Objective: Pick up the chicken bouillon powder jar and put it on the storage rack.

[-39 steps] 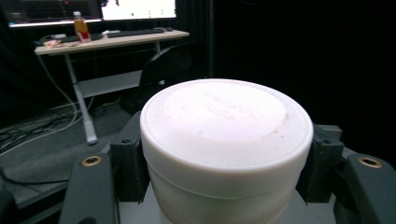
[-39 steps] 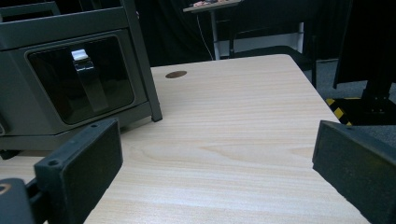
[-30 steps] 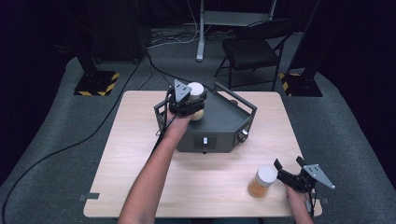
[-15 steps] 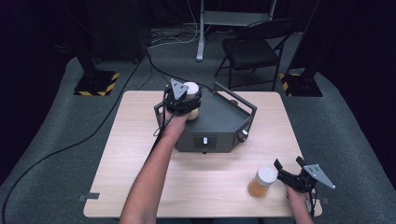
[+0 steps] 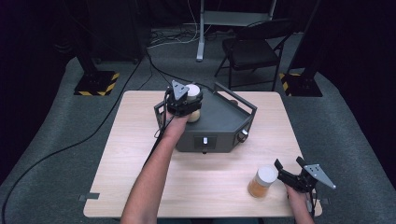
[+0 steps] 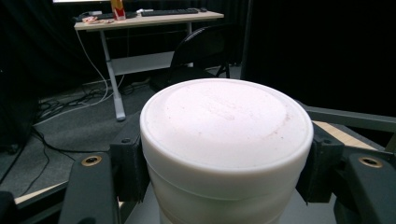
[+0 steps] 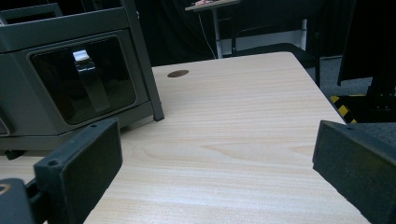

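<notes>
White-lidded cylindrical plastic jar (image 5: 193, 95), axis upright, clamped between left gripper (image 5: 183, 100) jaws over grey angular machine's (image 5: 219, 123) top, table's 11 o'clock; right gripper (image 5: 290, 173) gapes empty at 5 o'clock.

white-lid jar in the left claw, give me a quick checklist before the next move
1. Left claw closed on the white-lid jar, jaws on both sides: ok.
2. Jar upright in the grip: ok.
3. Jar bottom resting on or clear of the grey machine: cannot tell.
4. Right claw open, nothing between its jaws: ok.
5. Second jar upright on the table, apart from the right claw: ok.
</notes>
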A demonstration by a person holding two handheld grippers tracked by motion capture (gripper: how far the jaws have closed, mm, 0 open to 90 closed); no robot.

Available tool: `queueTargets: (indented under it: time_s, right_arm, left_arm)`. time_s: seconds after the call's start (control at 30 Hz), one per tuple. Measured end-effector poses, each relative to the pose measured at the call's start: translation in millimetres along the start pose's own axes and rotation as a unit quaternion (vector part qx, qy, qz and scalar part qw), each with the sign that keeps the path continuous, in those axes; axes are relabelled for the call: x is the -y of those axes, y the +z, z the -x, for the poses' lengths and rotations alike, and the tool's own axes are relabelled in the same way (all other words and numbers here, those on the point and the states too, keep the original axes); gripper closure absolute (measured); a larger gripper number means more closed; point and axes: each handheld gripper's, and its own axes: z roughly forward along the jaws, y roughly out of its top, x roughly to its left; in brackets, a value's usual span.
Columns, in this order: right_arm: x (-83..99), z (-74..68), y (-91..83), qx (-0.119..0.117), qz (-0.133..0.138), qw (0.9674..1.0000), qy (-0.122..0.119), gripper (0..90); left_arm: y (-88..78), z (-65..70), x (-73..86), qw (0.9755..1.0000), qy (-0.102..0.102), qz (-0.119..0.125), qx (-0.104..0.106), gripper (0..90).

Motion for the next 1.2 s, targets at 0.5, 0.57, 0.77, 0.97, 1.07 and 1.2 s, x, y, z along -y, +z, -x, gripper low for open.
queueTargets:
  time_s: [0.5,0.57,0.77,0.97,1.07,1.2]
  right_arm:
    - [0.2,-0.6,-0.3,0.001,0.000,1.0000,-0.001,0.6]
    - [0.0,-0.7,-0.2,0.001,0.000,1.0000,-0.001,0.6]
    - [-0.1,-0.4,-0.2,0.001,-0.001,1.0000,0.000,0.5]
    - [-0.4,-0.4,0.0,0.000,-0.001,1.0000,-0.002,0.5]
    - [-0.6,-0.4,0.1,0.000,-0.002,1.0000,-0.001,0.5]
    - [-0.6,-0.5,0.1,0.001,-0.002,1.0000,0.000,0.5]
  left_arm:
    - [0.0,-1.0,9.2,1.0000,0.003,0.005,0.000,31.4]
    - [0.0,-2.8,8.9,1.0000,-0.004,0.003,0.004,27.0]
    - [-4.7,-7.0,9.4,0.9996,-0.027,0.008,0.001,1.9]
    - [-12.3,-11.4,10.0,0.9996,-0.024,0.010,0.010,0.9]
    - [-18.7,-12.3,13.8,0.9996,-0.020,0.018,0.010,0.9]
    - [-25.8,-14.9,18.0,0.9996,-0.018,0.019,0.008,0.9]
